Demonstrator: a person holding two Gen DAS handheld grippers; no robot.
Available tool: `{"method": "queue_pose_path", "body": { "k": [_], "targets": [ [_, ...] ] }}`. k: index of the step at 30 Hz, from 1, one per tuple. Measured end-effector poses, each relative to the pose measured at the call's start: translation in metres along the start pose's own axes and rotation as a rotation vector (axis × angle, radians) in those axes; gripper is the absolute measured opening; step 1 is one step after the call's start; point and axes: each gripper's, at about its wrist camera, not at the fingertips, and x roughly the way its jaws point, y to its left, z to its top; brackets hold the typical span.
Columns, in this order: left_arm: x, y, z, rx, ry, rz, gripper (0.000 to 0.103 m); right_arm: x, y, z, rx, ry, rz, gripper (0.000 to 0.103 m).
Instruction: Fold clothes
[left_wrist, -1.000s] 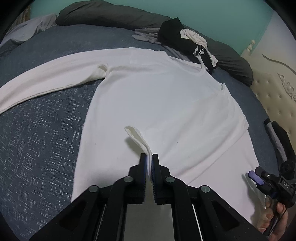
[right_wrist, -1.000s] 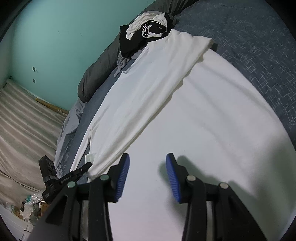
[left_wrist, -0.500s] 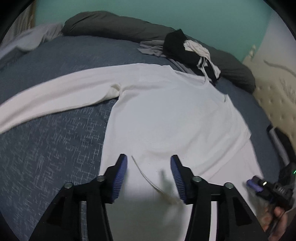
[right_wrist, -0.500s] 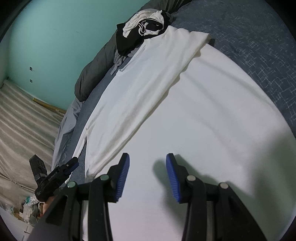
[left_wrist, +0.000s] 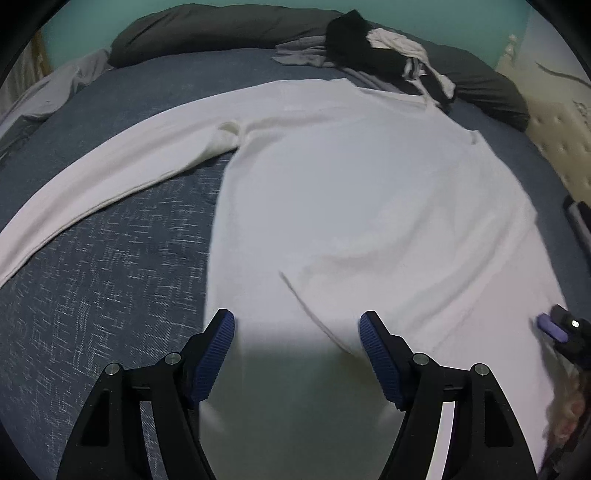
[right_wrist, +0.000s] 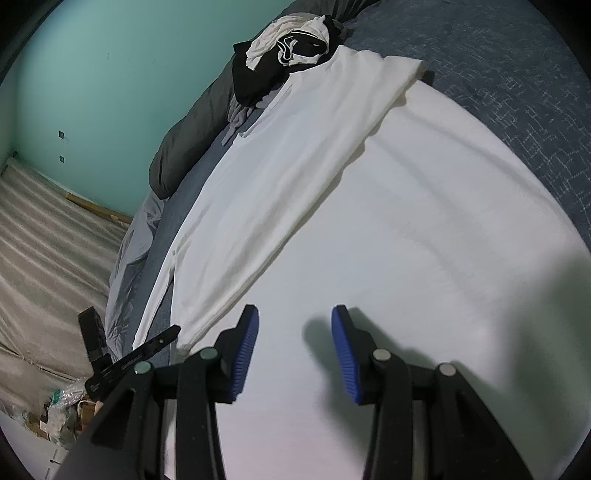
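Lying spread on the blue bedspread (left_wrist: 96, 280), the white long-sleeved shirt (left_wrist: 369, 192) runs its long axis from the hem, near the two claws, to the collar at the far end, where it meets a heap of dark and pale clothes (left_wrist: 384, 62). In the left wrist view one sleeve (left_wrist: 110, 184) stretches out flat to the left, well apart from the body of the shirt, while the right sleeve seems already laid over the chest; in the right wrist view it shows as a long band (right_wrist: 295, 177) slanting from the far shoulder down toward the near left. The left claw (left_wrist: 296, 323) hangs just above the near part of the shirt with its jaws opening; nothing is pinched, and only a small raised crease of cloth (left_wrist: 314, 314) lies between and beyond its tips. The right claw (right_wrist: 294, 317) stands partly spread over bare white cloth, gripping nothing. What the coming move likely turns on is that outstretched sleeve: it lies to the left and farther away from the left claw, which is plainly the nearer of the two, and its length runs crosswise to the body. My judgement is that the left claw should reach left, take the sleeve, and bring it across.
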Motion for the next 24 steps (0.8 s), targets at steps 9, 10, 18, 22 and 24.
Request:
{"method": "queue_pose_path", "body": {
  "k": [9, 10, 18, 22, 24],
  "targets": [
    [-0.009, -0.013, -0.009, 0.091, 0.038, -0.017, 0.078, 0.001, 0.003, 0.0, 0.002, 0.0, 0.005, 0.041],
    [-0.008, -0.014, -0.01, 0.1, 0.047, -0.015, 0.078, 0.001, 0.003, 0.001, 0.004, -0.002, 0.007, 0.041],
    [-0.014, -0.005, -0.016, 0.072, 0.041, 0.001, 0.078, -0.005, 0.004, 0.002, 0.011, -0.021, 0.014, 0.041],
    [-0.014, -0.013, -0.007, 0.077, 0.012, -0.019, 0.078, -0.002, 0.003, 0.001, 0.007, -0.011, 0.017, 0.041],
    [-0.006, -0.023, -0.006, 0.117, 0.023, -0.007, 0.079, -0.001, 0.003, 0.0, 0.006, -0.006, 0.015, 0.041]
  ]
}}
